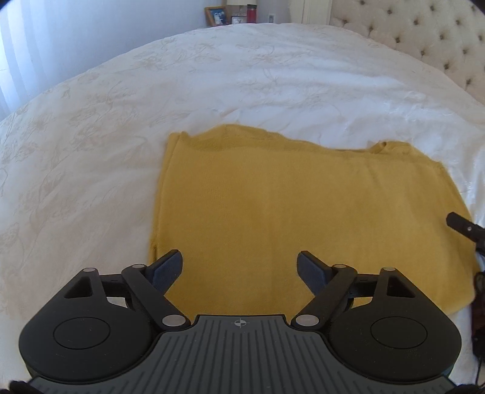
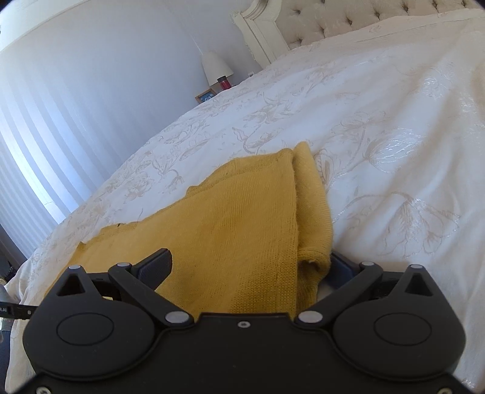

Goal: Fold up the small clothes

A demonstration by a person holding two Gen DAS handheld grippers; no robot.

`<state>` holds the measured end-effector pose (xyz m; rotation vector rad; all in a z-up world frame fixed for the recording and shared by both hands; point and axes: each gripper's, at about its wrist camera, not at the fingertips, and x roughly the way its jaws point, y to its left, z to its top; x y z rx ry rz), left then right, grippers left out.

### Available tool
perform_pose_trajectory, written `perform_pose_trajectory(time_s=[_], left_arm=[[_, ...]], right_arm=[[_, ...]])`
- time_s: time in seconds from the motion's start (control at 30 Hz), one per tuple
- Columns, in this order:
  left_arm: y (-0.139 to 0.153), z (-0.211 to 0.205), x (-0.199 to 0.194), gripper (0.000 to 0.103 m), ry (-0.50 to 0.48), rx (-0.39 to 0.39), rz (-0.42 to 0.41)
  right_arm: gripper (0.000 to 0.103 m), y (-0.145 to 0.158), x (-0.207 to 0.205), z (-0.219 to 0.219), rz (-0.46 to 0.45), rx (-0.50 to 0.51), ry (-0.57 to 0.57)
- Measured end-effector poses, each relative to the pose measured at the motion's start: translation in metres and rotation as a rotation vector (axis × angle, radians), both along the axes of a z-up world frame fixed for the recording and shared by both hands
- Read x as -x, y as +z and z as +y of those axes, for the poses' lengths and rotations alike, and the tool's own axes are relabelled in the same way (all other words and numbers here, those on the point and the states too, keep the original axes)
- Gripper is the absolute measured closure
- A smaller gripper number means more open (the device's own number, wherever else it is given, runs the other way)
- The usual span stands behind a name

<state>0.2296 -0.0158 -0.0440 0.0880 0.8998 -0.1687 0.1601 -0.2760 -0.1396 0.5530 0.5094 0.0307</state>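
A mustard-yellow knit garment [image 1: 303,206] lies folded flat on the white bed cover. My left gripper [image 1: 241,266] is open, its fingers spread over the garment's near left part, holding nothing. My right gripper [image 2: 251,263] is open at the garment's [image 2: 242,230] right edge; the folded edge lies between its fingers and hides most of the right finger [image 2: 342,266]. A tip of the right gripper shows at the right edge of the left wrist view [image 1: 460,225].
The white floral bed cover [image 1: 151,106] spreads all around the garment. A tufted cream headboard [image 1: 424,33] stands at the far right. A nightstand with a picture frame [image 1: 216,15], a lamp [image 2: 216,66] and a red bottle sits beyond the bed. Window blinds [image 2: 45,151] are at left.
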Motion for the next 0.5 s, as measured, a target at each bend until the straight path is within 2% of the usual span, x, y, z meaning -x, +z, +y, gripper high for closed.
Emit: perform_pose_trajectory(time_s=[0.13,0.3,0.4,0.5], left_arm=[[0.005,-0.035,-0.03,0.02,-0.019,0.018,-0.011],[-0.009,-0.067,-0.058,0.02,-0.004,0.046,0.038],[-0.026,-0.082,-0.06,0.02,-0.016,-0.005,0.066],[-0.037,-0.092,-0.052,0.019,-0.02,-0.076,0.032]], right_arm=[[0.0,-0.001,-0.001,0.0,-0.004,-0.007,-0.001],[0.0,-0.002,0.001,-0.002,-0.01,-0.019,-0.002],[0.0,-0.003,0.001,-0.003,-0.017,-0.031,-0.002],[0.0,-0.004,0.003,-0.005,-0.024,-0.044,-0.004]])
